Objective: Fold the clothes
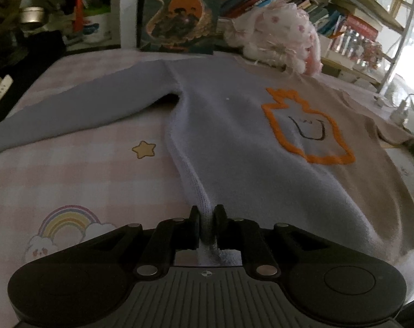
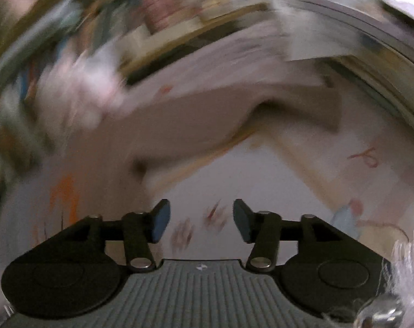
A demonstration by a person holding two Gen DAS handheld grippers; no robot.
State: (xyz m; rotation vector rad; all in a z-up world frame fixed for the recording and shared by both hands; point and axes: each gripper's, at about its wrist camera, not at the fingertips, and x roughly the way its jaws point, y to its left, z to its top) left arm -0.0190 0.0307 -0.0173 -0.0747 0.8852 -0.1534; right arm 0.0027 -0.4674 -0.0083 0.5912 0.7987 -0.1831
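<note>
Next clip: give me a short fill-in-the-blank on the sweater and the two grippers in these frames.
1. The left gripper has its jaws shut on the ribbed ____ of the sweater.
2. The outline stitched on the sweater's front is ____ in colour.
3. The right gripper has its jaws ____, with nothing between them.
4. The small shape printed on the pink checked sheet beside the sweater is a ____.

Missing words: hem; orange; open; star

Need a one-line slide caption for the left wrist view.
Left tongs shut on the ribbed hem of a grey sweater spread flat on a pink checked sheet.
</note>
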